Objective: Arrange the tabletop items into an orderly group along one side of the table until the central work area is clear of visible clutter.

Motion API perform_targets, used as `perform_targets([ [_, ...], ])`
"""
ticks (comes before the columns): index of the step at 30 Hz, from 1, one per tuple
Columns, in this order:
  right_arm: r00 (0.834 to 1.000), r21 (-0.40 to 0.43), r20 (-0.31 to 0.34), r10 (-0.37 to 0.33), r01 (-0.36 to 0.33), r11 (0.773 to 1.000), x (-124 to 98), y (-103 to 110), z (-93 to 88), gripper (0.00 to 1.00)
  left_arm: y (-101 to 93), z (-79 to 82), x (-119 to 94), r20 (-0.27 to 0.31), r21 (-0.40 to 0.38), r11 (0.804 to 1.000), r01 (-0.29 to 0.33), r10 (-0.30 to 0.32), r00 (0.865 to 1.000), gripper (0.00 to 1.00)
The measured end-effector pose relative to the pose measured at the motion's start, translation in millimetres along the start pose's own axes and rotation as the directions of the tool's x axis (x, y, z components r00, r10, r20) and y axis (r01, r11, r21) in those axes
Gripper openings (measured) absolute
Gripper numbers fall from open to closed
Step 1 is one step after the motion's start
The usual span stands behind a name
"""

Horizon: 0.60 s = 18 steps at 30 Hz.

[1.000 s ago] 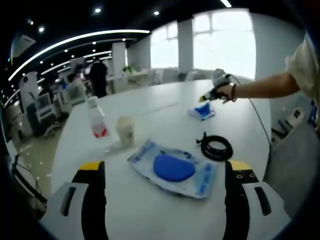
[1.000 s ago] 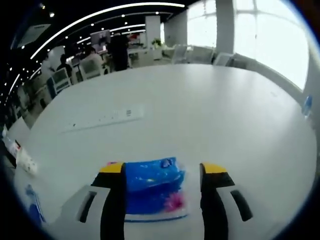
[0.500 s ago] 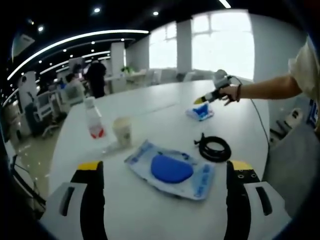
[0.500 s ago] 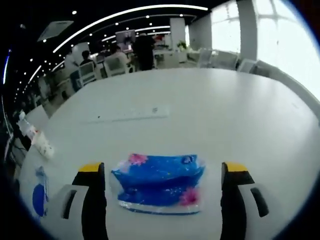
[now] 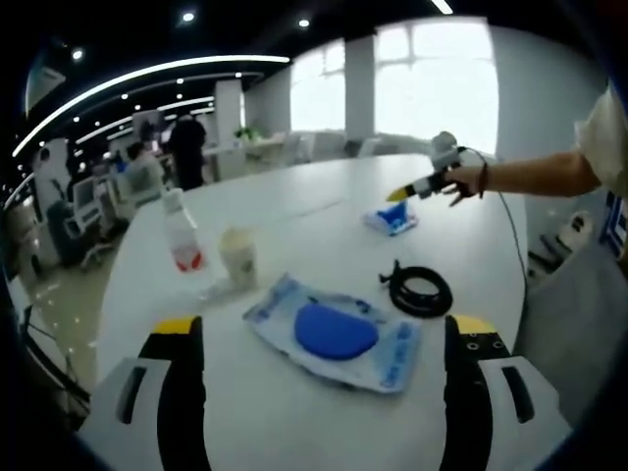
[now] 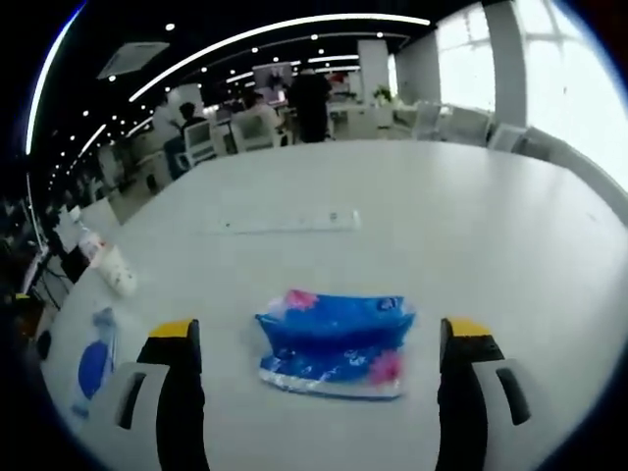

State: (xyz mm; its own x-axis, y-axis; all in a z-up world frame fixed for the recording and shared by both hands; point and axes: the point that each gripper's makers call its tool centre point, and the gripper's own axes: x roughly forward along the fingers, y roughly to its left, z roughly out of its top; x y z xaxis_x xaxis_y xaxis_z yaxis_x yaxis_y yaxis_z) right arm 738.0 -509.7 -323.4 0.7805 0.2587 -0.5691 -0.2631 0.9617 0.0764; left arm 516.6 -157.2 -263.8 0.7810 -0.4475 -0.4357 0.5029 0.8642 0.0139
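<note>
The blue tissue pack (image 6: 335, 342) lies flat on the white tabletop (image 6: 471, 245), between the right gripper (image 6: 319, 339)'s wide-spread jaws, touching neither; its print is unreadable. The left gripper (image 5: 319, 329)'s jaws, also spread wide and empty, frame a blue-disc packet (image 5: 334, 332), beside a black cable coil (image 5: 422, 290), paper cup (image 5: 238, 257) and bottle (image 5: 183, 232).
</note>
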Motion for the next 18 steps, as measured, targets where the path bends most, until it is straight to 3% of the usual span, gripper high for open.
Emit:
perform_targets([
  [7,0.999,-0.021,0.017,0.043,-0.043,0.999,-22,20,-2.4,0.99,-7.5,11.7,-10,0.013,0.014,1.0,-0.002,0.002,1.0,0.99],
  [18,0.987,-0.016,0.019,0.16,-0.16,0.987,-57,63,-10.1,0.99,-15.6,12.2,-27,0.019,0.007,1.0,0.004,-0.004,1.0,0.99],
])
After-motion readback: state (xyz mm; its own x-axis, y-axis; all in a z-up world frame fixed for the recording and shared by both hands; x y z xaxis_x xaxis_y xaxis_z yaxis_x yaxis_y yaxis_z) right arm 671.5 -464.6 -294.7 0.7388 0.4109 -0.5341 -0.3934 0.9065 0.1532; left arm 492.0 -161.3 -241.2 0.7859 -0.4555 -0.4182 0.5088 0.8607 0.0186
